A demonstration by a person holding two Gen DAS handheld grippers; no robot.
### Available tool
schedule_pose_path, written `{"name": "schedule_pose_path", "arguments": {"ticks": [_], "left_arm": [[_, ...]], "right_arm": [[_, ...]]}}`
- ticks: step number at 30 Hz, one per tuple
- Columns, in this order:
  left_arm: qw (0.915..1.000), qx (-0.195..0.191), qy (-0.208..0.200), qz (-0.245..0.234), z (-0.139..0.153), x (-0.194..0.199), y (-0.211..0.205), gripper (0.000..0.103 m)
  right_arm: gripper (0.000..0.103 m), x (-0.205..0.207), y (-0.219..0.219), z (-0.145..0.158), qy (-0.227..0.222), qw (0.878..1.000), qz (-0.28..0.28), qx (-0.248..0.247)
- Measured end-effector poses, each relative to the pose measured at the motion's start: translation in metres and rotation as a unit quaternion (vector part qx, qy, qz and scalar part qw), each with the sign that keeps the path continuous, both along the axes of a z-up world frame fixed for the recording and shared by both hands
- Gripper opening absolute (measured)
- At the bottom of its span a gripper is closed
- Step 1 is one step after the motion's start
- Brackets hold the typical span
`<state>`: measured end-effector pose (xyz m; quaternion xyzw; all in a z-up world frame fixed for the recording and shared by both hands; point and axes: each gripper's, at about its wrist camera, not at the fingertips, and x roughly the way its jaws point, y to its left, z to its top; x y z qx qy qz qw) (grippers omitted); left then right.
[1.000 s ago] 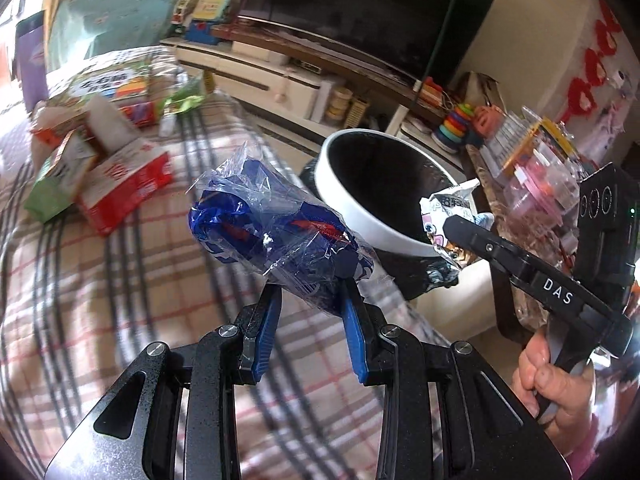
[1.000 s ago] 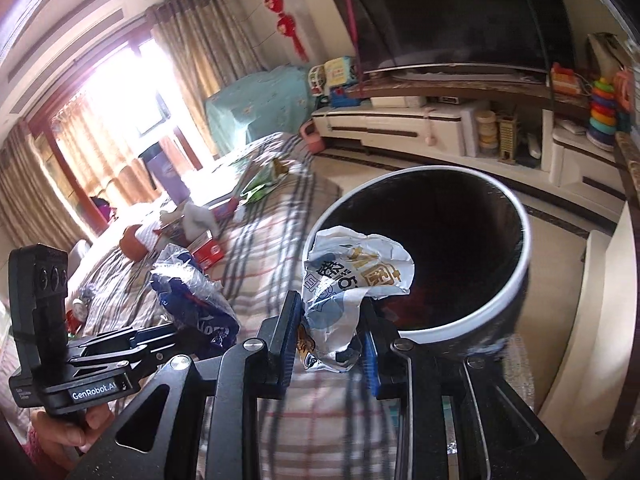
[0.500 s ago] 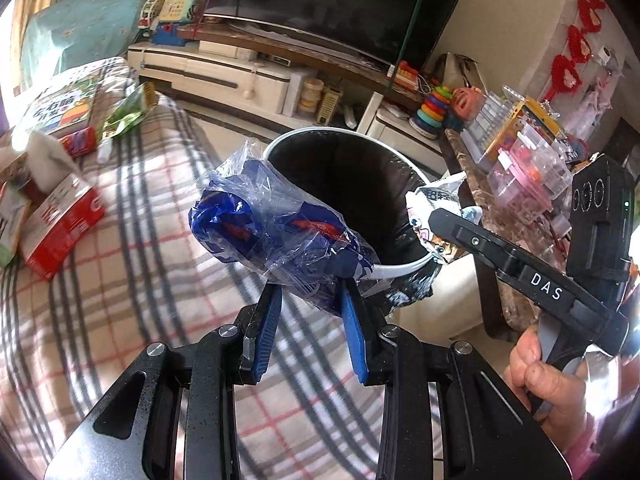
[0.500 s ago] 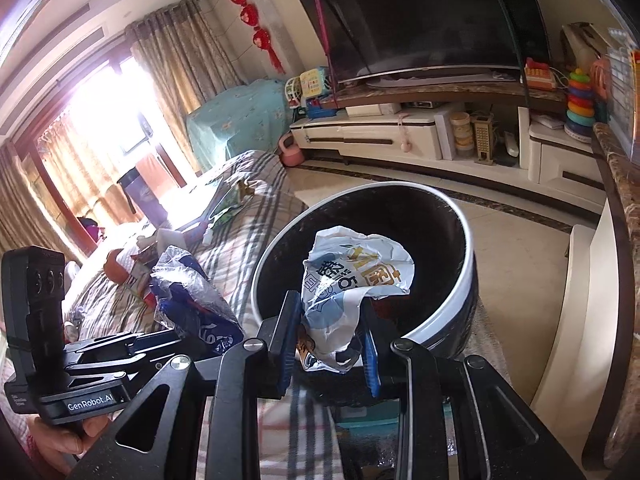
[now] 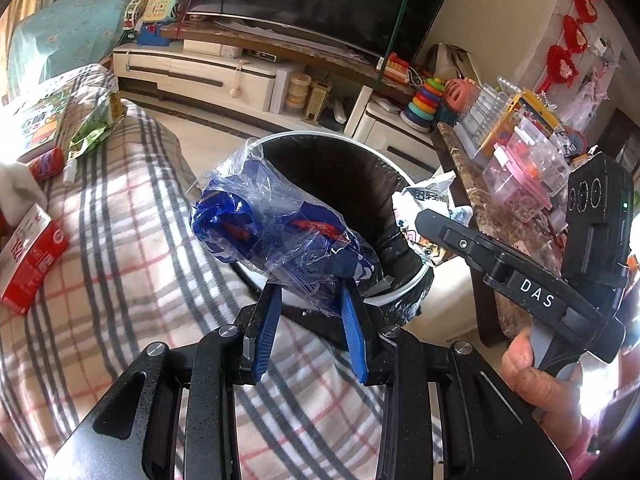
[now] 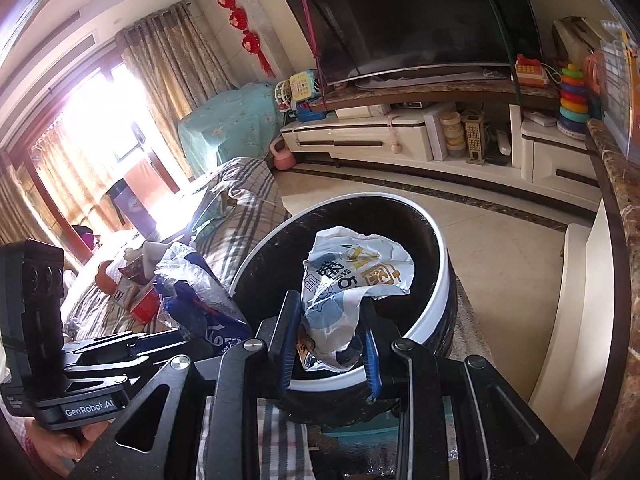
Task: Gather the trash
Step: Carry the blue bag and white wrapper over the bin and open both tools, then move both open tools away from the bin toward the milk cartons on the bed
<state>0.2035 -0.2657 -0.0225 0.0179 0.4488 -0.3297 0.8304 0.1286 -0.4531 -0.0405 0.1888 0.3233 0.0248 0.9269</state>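
Observation:
My left gripper (image 5: 308,292) is shut on a crumpled blue and clear plastic wrapper (image 5: 276,228), held over the near rim of a round white bin with a black liner (image 5: 400,296). My right gripper (image 6: 330,316) is shut on a crumpled white snack bag (image 6: 352,276) with printed letters, held over the bin's opening (image 6: 436,284). The white bag (image 5: 428,196) and the right gripper also show at the right of the left wrist view. The blue wrapper (image 6: 196,300) and the left gripper show at the left of the right wrist view.
A plaid-covered surface (image 5: 120,240) lies left of the bin with a red and white box (image 5: 28,260), a green packet (image 5: 90,132) and other litter. A marble-topped table (image 5: 492,216) with toy boxes stands right. A TV cabinet (image 6: 400,140) is behind.
Both grippers have moved forward with their trash, from beside the bin to over its rim and opening. The plaid surface's litter has slid to the left of view.

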Motion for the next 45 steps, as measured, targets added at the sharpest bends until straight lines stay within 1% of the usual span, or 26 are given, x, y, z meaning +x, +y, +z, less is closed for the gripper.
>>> {"name": "schedule_pose_path", "arguments": {"ticks": [7, 22, 24, 26, 28, 32, 34, 38, 40, 45], "left_arm": [[0.9999, 0.007, 0.007, -0.006, -0.005, 0.006, -0.013, 0.029], [0.9997, 0.017, 0.014, -0.011, -0.011, 0.016, -0.025, 0.030], [0.9997, 0.017, 0.014, -0.009, -0.010, 0.017, -0.025, 0.032], [0.9997, 0.015, 0.017, -0.009, -0.010, 0.017, -0.024, 0.036], [0.9998, 0.015, 0.015, -0.005, -0.009, 0.017, -0.021, 0.049], [0.9999, 0.014, 0.009, 0.002, -0.007, 0.013, -0.012, 0.051], [0.9998, 0.014, 0.008, 0.007, -0.008, 0.011, -0.006, 0.057], [0.9996, 0.018, 0.004, 0.023, -0.011, 0.004, 0.014, 0.060], [0.9992, 0.021, 0.003, 0.035, -0.014, 0.000, 0.028, 0.063], [0.9973, 0.014, 0.011, 0.072, -0.017, -0.005, 0.062, 0.067]], "right_arm": [[0.031, 0.007, -0.005, -0.001, 0.007, 1.000, -0.001, 0.001], [0.032, 0.025, -0.010, -0.005, 0.023, 1.000, 0.006, -0.008], [0.032, 0.027, -0.010, -0.005, 0.024, 1.000, 0.006, -0.010], [0.038, 0.028, -0.011, -0.005, 0.025, 1.000, 0.006, -0.009], [0.048, 0.030, -0.012, -0.005, 0.026, 1.000, 0.005, -0.004], [0.056, 0.027, -0.013, -0.003, 0.023, 1.000, 0.001, -0.001], [0.061, 0.025, -0.012, -0.001, 0.020, 1.000, 0.002, 0.001], [0.070, 0.021, -0.005, -0.001, 0.014, 1.000, 0.005, 0.006], [0.076, 0.018, 0.001, -0.001, 0.012, 1.000, 0.009, 0.011], [0.086, 0.017, 0.024, -0.003, 0.012, 0.999, 0.028, 0.019]]}}
